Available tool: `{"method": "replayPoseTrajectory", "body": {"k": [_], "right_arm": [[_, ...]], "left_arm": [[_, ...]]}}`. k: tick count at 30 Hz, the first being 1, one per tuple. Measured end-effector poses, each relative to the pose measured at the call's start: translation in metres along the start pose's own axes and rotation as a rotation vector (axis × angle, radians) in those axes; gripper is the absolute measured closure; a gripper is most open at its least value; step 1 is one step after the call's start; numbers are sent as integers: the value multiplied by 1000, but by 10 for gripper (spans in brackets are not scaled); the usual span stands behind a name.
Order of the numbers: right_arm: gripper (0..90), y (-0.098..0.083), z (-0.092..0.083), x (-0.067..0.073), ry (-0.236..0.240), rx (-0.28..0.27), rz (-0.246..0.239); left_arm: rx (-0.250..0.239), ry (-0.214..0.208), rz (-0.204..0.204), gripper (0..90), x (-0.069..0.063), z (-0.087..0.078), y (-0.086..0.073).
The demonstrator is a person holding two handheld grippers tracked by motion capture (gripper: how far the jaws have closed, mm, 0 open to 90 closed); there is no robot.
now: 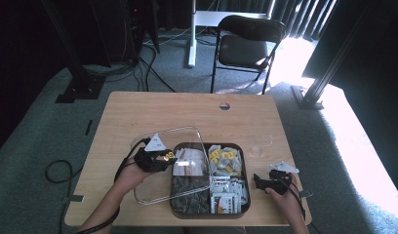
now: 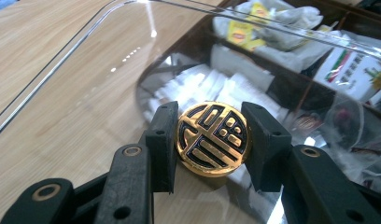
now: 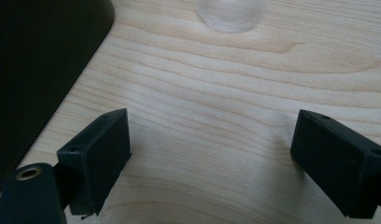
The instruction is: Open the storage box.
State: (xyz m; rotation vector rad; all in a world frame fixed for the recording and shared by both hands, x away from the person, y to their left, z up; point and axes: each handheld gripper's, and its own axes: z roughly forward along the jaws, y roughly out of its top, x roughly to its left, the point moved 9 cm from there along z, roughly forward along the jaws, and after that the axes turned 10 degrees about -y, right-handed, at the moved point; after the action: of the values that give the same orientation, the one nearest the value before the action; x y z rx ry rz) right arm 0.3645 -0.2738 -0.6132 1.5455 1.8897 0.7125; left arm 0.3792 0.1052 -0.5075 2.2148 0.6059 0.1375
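Observation:
A dark compartment box (image 1: 246,181) sits at the table's front, holding yellow tea bags (image 1: 221,160), white sachets (image 2: 202,84) and printed packets (image 1: 225,201). Its clear lid (image 1: 158,192) lies shifted left, half over the box's left compartments and half over the table. My left gripper (image 1: 163,157) is shut on the lid's round gold knob (image 2: 212,137), one jaw on each side. My right gripper (image 1: 259,181) stands open just right of the box, low over bare wood (image 3: 212,158), with nothing between its jaws. The box's dark wall (image 3: 39,60) lies to its left.
A small clear cup (image 1: 259,146) (image 3: 230,14) stands on the table beyond the right gripper. A round cable hole (image 1: 225,106) is near the table's far edge. A black folding chair (image 1: 246,44) stands behind the table.

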Motion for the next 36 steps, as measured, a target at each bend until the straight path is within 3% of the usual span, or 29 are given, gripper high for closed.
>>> {"method": "replayPoseTrajectory", "body": {"k": [8,23,36], "right_arm": [[113,0,0,0,0,0,0],[113,0,0,0,0,0,0],[113,0,0,0,0,0,0]], "left_arm": [[-16,47,-41,591,18,-20,-14],[-68,148,-153,591,52,-58,-45],[-76,232,-224,591,77,-84,-74]]}}
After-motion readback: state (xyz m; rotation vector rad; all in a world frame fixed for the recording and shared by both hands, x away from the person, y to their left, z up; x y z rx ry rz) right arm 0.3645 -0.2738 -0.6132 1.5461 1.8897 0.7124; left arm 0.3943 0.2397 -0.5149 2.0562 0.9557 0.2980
